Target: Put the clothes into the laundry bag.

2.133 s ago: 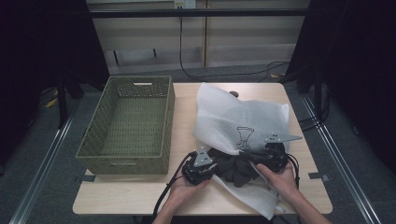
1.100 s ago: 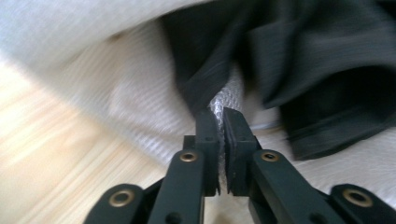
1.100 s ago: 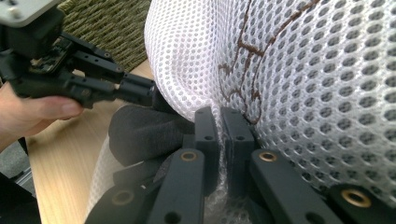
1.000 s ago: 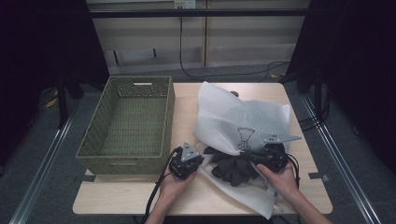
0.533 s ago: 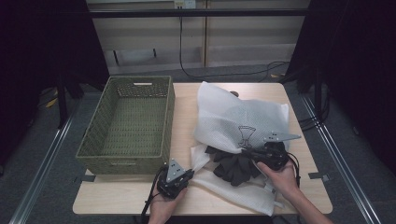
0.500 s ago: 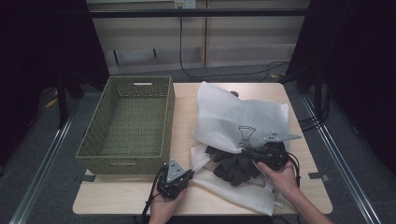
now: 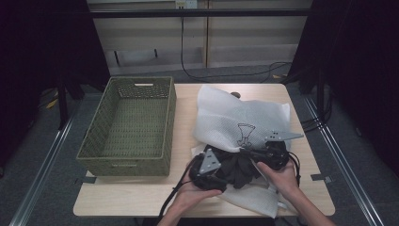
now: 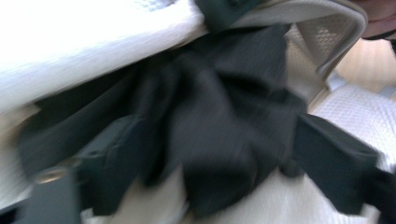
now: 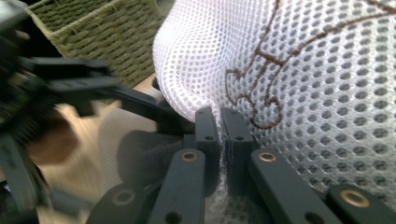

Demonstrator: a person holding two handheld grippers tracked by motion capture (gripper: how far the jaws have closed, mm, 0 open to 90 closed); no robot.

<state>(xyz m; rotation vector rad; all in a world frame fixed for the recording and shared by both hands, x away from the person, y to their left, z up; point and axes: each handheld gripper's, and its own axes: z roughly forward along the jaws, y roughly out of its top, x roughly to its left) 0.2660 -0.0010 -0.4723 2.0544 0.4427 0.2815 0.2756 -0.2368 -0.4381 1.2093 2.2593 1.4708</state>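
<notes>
My left gripper (image 7: pixel 217 165) is back in against the black cloth (image 7: pixel 237 168), having swung in from the near-left of the table (image 7: pixel 141 195) where it sat half a second ago. Its jaws have just been opening and now stand spread; in the left gripper view the dark folds (image 8: pixel 219 140) lie between them, though the blur makes it hard to say whether the pads touch. My right gripper (image 7: pixel 263 153) has not shifted: its jaws are pressed together, pinching a fold of the white mesh bag (image 9: pixel 299 60) just beside the brown stitched design (image 9: pixel 261 88).

My left hand (image 7: pixel 195 193) cups its gripper from below, palm up, forearm coming in from the near edge. My right hand (image 7: pixel 282 176) lies over the other gripper's near side. The cloth sits at the bag's (image 7: pixel 244 117) near opening, between both grippers. The green woven basket (image 7: pixel 129 125) stands to the left.
</notes>
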